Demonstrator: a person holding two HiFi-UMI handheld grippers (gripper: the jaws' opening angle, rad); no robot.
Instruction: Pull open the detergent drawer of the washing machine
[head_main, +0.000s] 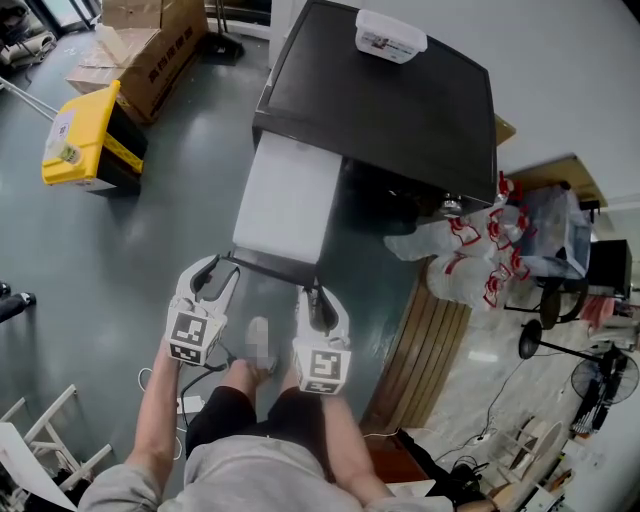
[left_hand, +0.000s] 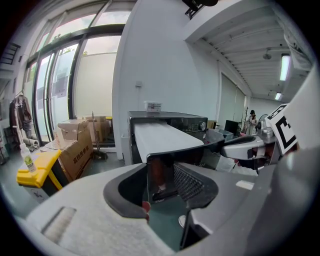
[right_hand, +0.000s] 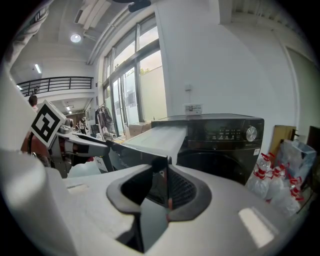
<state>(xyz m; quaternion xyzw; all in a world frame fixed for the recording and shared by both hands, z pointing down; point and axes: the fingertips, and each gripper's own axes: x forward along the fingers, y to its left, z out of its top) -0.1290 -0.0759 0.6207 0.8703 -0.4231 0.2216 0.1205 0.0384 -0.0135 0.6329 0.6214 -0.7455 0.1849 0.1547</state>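
The long white detergent drawer (head_main: 285, 200) stands far out of the black front-loading washing machine (head_main: 400, 100), over the grey floor. The left gripper (head_main: 222, 272) and right gripper (head_main: 316, 298), jaws about half closed, each clamp one end of the drawer's dark glossy front panel (head_main: 272, 264).

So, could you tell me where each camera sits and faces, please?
Head view: on the head, facing down at the detergent drawer; forearms show.
Left gripper view: on the left hand-held gripper, facing the washing machine; own jaws show.
Right gripper view: on the right hand-held gripper, facing likewise; jaws show.
All share the drawer.
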